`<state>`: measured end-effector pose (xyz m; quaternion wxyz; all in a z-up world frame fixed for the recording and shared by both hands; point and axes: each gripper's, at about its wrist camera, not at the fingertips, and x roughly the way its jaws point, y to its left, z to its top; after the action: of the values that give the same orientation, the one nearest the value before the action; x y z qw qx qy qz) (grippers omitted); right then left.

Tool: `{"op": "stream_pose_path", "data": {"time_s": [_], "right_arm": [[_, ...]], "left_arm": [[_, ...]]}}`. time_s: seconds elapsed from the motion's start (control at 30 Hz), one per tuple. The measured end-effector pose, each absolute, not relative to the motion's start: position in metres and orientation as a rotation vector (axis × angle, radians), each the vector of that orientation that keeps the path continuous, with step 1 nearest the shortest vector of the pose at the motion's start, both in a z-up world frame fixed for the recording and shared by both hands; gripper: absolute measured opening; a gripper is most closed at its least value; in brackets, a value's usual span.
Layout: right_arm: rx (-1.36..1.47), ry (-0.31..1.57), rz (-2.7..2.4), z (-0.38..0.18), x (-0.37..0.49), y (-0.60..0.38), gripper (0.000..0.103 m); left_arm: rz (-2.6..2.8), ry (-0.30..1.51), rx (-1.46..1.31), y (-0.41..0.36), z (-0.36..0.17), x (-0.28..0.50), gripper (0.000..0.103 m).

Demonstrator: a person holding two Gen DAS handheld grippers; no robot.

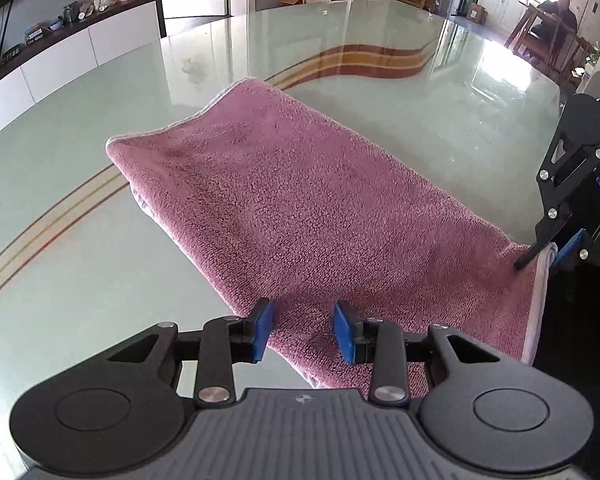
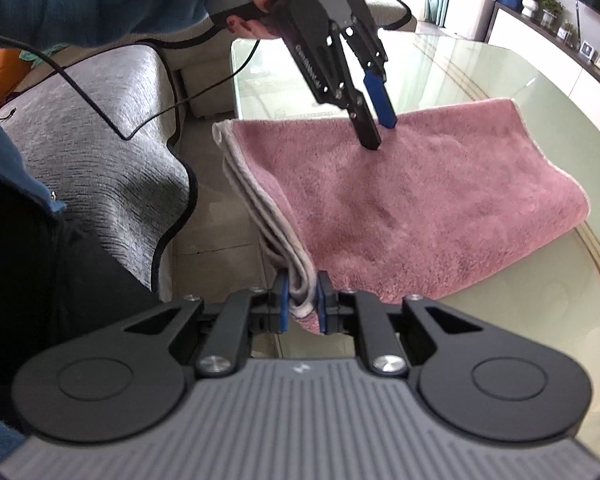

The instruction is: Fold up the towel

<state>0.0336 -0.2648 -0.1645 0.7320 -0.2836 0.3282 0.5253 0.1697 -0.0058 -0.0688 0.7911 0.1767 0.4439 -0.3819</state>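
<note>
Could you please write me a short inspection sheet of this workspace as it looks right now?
Surface: glossy pale green glass table with curved brown and orange stripes.
Job's things: pink towel, folded in layers, one end overhanging the table's edge.
Clutter: nothing seen on the table beyond the towel.
Grippers: right tool shut on the towel's layered corner; left tool open, jaws apart over the towel, gripping nothing.
Cables: black cable trailing across the grey sofa cover.
Surroundings: white sideboard with small items, a person seated in the far room.
</note>
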Motion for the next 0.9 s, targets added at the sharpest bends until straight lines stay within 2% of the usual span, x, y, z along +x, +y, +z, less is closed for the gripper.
{"op": "stream_pose_path", "data": {"time_s": [0.1,0.33,0.9], "right_arm": [[-0.602,0.693,1.153,-0.153,0.037,-0.267,0.013],[-0.571,0.612,1.116,-0.128,0.056,-0.271,0.013],[-0.453,0.496,1.043,-0.085,0.137,-0.271,0.013]], "left_arm": [[-0.815,0.941,0.380,-0.005,-0.068,0.167,0.038],[-0.776,0.869,0.286,0.013,-0.050,0.164,0.049],[-0.731,0.934,0.351,0.019,-0.064,0.194,0.049]]}}
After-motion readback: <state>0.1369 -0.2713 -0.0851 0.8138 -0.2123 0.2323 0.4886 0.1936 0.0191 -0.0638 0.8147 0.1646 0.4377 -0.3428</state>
